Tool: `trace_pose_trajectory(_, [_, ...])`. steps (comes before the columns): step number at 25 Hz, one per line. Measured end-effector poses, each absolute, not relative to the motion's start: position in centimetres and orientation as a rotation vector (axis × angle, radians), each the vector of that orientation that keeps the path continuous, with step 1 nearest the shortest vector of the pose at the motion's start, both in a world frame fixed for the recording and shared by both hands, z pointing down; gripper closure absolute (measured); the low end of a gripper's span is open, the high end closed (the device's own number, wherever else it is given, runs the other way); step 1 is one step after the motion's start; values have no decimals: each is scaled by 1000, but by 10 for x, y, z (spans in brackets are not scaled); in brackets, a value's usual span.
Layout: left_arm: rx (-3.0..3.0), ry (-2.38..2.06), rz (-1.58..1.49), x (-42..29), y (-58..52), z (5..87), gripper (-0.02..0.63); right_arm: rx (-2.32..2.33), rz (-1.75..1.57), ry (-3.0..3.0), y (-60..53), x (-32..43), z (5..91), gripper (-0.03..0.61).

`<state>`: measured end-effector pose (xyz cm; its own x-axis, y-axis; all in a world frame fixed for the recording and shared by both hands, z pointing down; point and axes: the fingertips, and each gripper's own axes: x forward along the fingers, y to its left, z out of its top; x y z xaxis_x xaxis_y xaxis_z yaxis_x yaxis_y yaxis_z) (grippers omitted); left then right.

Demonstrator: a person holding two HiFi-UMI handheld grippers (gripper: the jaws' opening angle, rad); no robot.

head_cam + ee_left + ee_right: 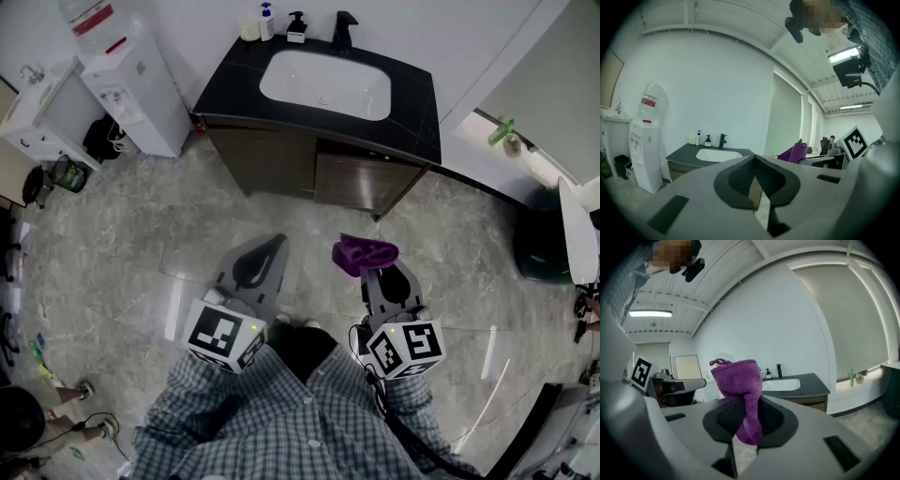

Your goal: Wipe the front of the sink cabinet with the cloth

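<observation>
Two tools hover over the grey marbled floor [141, 234], well short of the dark sink cabinet [309, 171]. The left hand-held gripper [270, 248] is pressed together on nothing, and the right hand-held gripper [369, 268] pinches the purple cloth [361, 249]. The red label on the water dispenser [141, 94] is too small to read.

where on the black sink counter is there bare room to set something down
Bare: the black stone countertop left of the white basin, and the strip right of it. Crowded: the back edge, with small bottles and black faucet.
</observation>
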<state>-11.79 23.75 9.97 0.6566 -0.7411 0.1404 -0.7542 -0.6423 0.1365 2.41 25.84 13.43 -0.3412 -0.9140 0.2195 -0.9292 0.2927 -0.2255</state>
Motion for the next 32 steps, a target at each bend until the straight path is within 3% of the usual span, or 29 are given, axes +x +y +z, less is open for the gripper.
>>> trace_pose_trajectory(32, [2661,-1302,120,-94,251,97,603,1756,509,-2522,267,57,135,505])
